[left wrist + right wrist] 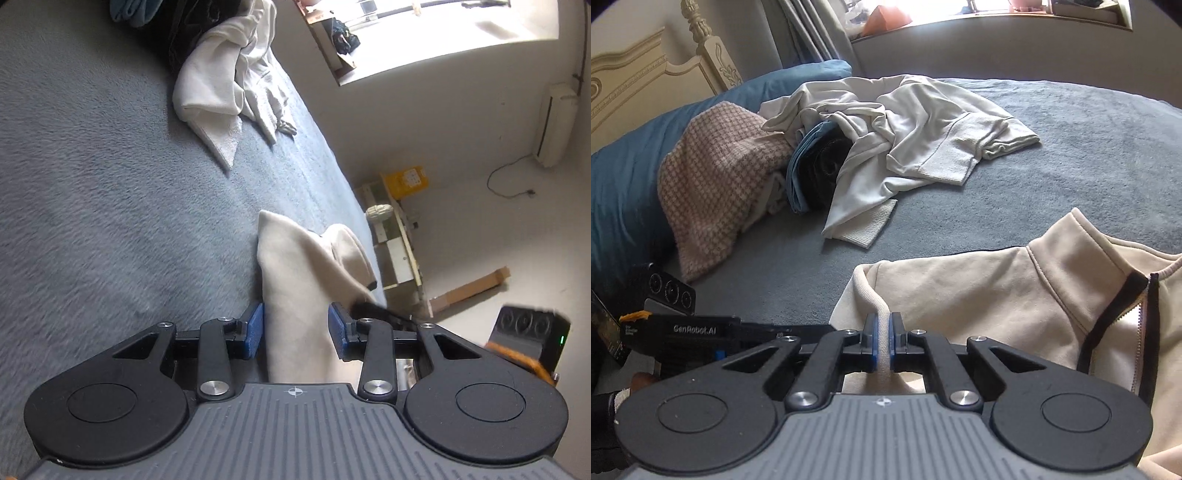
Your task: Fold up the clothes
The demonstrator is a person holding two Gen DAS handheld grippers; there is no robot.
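Your right tongs (882,341) are clenched on the rounded, ribbed hem of the soft cream fleece jacket (979,302), their blue pads pinching the thick edge. Your left tongs (295,334) stand part-way apart with a fold of the same jacket (295,280) between the ridged blue pads; you cannot tell whether they press it. The jacket lies on the grey, short-piled bed cover (1089,147), its dark-trimmed zip collar up. Beyond sits a crumpled white sweatshirt (905,125) with ribbed cuffs, beside a pink houndstooth knit (716,177).
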